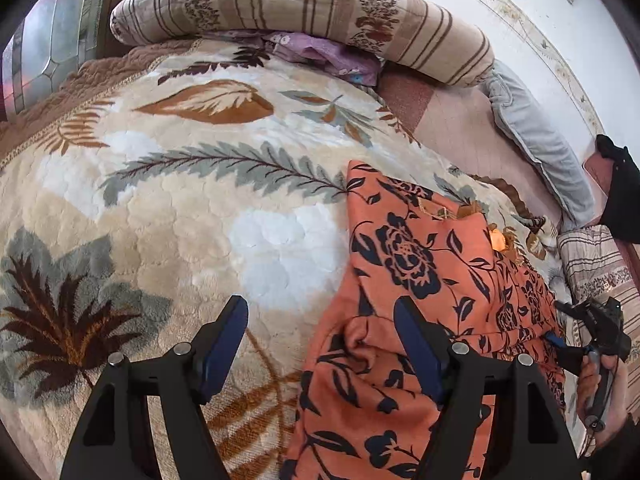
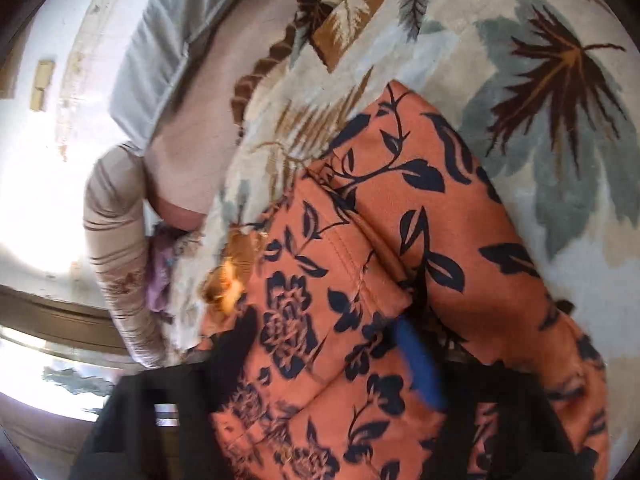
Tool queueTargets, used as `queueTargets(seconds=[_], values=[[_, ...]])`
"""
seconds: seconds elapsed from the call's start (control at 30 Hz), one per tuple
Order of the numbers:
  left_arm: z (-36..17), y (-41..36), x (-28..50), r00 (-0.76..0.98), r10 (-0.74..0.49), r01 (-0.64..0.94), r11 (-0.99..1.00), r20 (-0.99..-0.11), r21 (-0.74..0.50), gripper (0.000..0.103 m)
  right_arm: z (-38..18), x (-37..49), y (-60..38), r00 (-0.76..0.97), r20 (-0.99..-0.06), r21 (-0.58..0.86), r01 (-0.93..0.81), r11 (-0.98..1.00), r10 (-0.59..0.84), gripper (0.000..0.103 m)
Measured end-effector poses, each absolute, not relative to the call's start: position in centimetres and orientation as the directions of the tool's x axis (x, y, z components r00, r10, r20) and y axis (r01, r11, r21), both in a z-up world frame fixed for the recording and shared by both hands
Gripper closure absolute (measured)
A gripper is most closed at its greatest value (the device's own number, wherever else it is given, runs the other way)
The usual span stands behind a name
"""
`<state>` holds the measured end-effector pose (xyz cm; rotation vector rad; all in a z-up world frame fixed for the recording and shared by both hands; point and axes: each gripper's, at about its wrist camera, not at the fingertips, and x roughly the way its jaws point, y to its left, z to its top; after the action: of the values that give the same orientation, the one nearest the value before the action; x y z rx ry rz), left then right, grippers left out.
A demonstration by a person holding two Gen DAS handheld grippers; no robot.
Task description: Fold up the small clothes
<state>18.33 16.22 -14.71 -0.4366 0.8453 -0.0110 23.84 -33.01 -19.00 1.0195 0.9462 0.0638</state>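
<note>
The orange floral garment (image 1: 424, 264) lies partly folded on the leaf-patterned blanket (image 1: 180, 208). The left gripper (image 1: 322, 344) is open, its jaws straddling the garment's left edge without pressing it. The right gripper (image 2: 326, 344) has garment fabric between its jaws; whether they clamp it cannot be told.

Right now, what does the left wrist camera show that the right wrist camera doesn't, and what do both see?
Only the left wrist view shows the other device: the right hand-held gripper at the garment's far edge, gripped by a hand. It also shows the left hand-held gripper with jaws spread, one finger over the blanket, one over the cloth.

Only the right wrist view shows a stitched hem up close, with cloth lying between its own blurred jaws.

Both show the orange floral garment, the leaf-patterned blanket, the striped bolster and a grey pillow.
</note>
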Motion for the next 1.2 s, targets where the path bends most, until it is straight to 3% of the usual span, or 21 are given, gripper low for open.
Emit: queueTargets(seconds=[0.07, 0.1, 0.33, 0.47, 0.53, 0.73, 0.87, 0.93, 0.97, 1.03, 1.2], values=[[-14.8, 16.4, 18.7, 0.664, -0.211, -0.165, 0.894, -0.718, -0.416, 0.027, -19.0, 24.7, -32.6, 0.592, -0.700, 0.681, 0.386, 0.622, 0.399, 0.090], [-14.9, 16.4, 19.0, 0.662, -0.227, -0.163, 0.887, -0.715, -0.433, 0.027, -18.9, 25.0, -32.3, 0.578, -0.724, 0.650, 0.387, 0.654, 0.377, 0.098], [-15.1, 16.8, 19.0, 0.670, -0.211, -0.195, 0.875, -0.712, -0.443, 0.027, -10.5, 18.9, -27.9, 0.741, -0.661, 0.421, 0.233, 0.877, 0.120, 0.095], [-15.3, 15.8, 19.4, 0.663, -0.193, -0.182, 0.896, -0.723, -0.406, 0.027, -18.5, 19.9, -27.9, 0.547, -0.819, 0.381, 0.290, 0.878, 0.175, 0.093], [-15.3, 15.4, 19.2, 0.668, -0.173, -0.171, 0.911, -0.724, -0.376, 0.027, -18.3, 18.7, -28.9, 0.604, -0.768, 0.461, 0.289, 0.839, 0.214, 0.092], [-15.4, 15.3, 19.5, 0.668, -0.163, -0.179, 0.912, -0.726, -0.369, 0.027, -14.8, 16.0, -30.0, 0.648, -0.732, 0.478, 0.270, 0.836, 0.210, 0.089], [-15.6, 14.9, 19.6, 0.660, -0.148, -0.171, 0.925, -0.736, -0.339, 0.027, -12.2, 17.3, -28.6, 0.694, -0.634, 0.550, 0.094, 0.830, 0.342, 0.089], [-15.6, 14.9, 19.5, 0.662, -0.147, -0.168, 0.926, -0.735, -0.337, 0.027, -13.2, 19.1, -28.4, 0.675, -0.619, 0.575, 0.042, 0.817, 0.401, 0.087], [-15.6, 14.9, 19.5, 0.662, -0.154, -0.165, 0.925, -0.733, -0.343, 0.027, -14.3, 19.7, -28.8, 0.659, -0.636, 0.574, 0.054, 0.817, 0.403, 0.079], [-15.1, 15.2, 19.5, 0.664, -0.193, -0.149, 0.913, -0.723, -0.380, 0.027, -18.4, 21.3, -29.7, 0.576, -0.740, 0.523, 0.167, 0.836, 0.348, 0.072], [-12.9, 15.4, 21.3, 0.663, -0.311, -0.080, 0.875, -0.681, -0.478, 0.027, -20.2, 19.3, -30.1, 0.680, -0.632, 0.543, 0.047, 0.839, 0.371, 0.073]])
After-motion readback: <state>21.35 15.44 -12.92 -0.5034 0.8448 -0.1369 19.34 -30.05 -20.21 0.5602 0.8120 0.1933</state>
